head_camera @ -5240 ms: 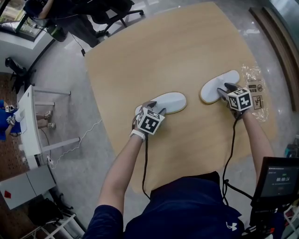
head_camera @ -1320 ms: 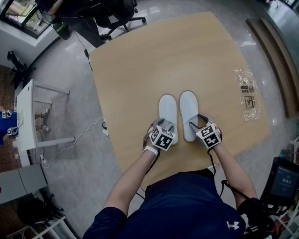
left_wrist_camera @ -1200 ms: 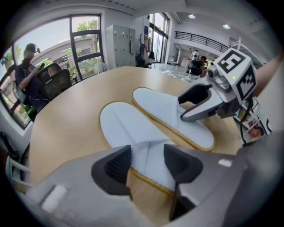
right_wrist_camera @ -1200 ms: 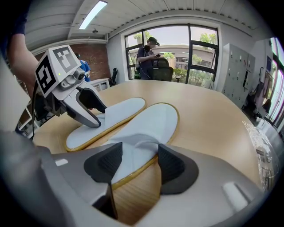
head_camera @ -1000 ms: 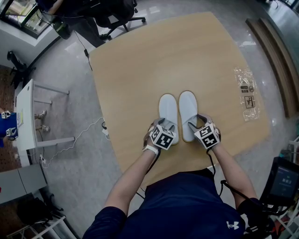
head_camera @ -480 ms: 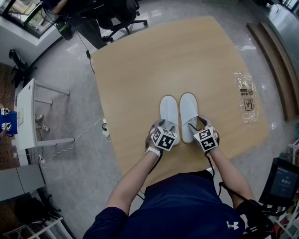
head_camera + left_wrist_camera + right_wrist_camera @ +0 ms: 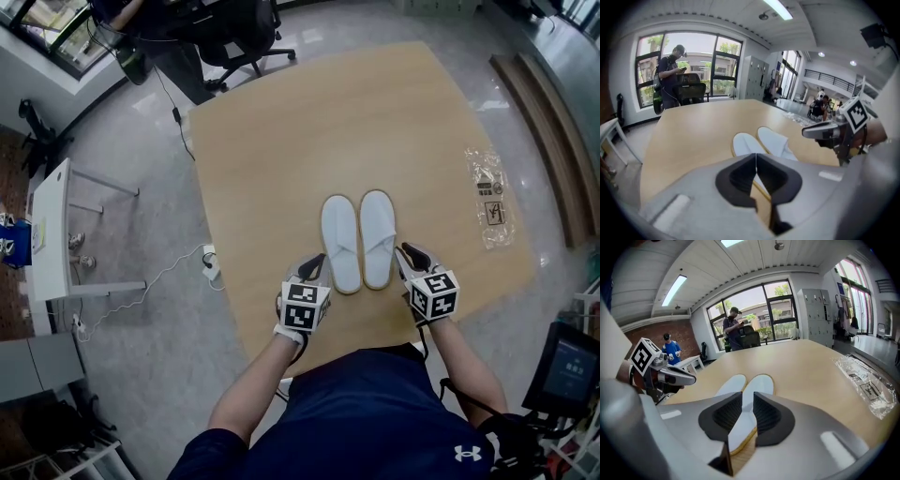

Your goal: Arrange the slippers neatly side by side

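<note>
Two white slippers with tan rims lie side by side on the wooden table (image 7: 281,131), toes pointing away: the left slipper (image 7: 341,242) and the right slipper (image 7: 378,234). My left gripper (image 7: 314,265) hangs behind and left of the heels; its jaws have just closed and meet with nothing between them (image 7: 755,157). My right gripper (image 7: 410,252) hangs right of the heels; its jaws have been closing, a narrow gap remains and it holds nothing (image 7: 747,401). Both slippers show beyond the jaws: left slipper (image 7: 743,143) (image 7: 731,383), right slipper (image 7: 776,140) (image 7: 760,383).
A clear plastic bag (image 7: 489,195) (image 7: 867,387) lies near the table's right edge. An office chair (image 7: 234,28) stands beyond the far edge, a white desk (image 7: 56,234) on the left, a screen (image 7: 567,370) at lower right. A person (image 7: 670,75) stands by the windows.
Both grippers have lifted off the slippers' heels and drawn back toward me, spreading apart. Their jaws have closed. The slippers stay side by side.
</note>
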A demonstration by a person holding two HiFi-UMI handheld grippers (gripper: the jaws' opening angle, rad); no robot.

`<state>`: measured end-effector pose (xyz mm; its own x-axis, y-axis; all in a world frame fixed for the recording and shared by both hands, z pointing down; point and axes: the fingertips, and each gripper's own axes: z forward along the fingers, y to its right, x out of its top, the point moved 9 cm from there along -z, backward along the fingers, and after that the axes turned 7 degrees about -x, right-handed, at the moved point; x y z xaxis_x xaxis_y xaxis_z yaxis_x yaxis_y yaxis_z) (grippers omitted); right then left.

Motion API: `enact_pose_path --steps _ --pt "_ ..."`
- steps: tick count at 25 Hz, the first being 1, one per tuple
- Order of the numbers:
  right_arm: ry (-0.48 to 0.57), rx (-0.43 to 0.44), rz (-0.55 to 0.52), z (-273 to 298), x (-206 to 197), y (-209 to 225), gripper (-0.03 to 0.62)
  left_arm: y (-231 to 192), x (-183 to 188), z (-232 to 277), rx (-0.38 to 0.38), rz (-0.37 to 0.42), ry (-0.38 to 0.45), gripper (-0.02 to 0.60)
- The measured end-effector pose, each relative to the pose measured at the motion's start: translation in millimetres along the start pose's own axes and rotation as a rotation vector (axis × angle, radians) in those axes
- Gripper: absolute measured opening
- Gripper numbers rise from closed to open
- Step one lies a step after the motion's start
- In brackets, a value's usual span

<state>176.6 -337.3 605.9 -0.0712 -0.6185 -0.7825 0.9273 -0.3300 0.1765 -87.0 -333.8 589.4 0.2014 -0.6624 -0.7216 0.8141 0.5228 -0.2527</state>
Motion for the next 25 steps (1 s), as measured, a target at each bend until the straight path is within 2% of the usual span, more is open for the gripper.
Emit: enact_pose_path --steps 4,9,11,17,25 --pt "0.067 0.023 0.022 -33.9 16.2 -23.5 0.04 30.7 7.5 -32.9 -0.086 -0.012 0.073 0.003" --pt "0.172 0.098 0.034 -75.2 34.1 -62.7 0.011 65.8 3.8 -61.0 -0.164 0.129 0.133 0.003" --pt "0.217 0.126 0.025 -81.4 42.6 -76.0 0.011 72.2 8.8 -67.7 -0.198 0.155 0.152 0.003" --pt "0.283 0.161 -0.021 -89.9 50.6 -91.6 0.011 83.0 20.5 -74.2 -0.266 0.149 0.197 0.003" --pt "0.278 0.153 -0.022 -91.4 44.4 -88.7 0.011 93.8 7.6 -67.2 -0.288 0.136 0.178 0.003"
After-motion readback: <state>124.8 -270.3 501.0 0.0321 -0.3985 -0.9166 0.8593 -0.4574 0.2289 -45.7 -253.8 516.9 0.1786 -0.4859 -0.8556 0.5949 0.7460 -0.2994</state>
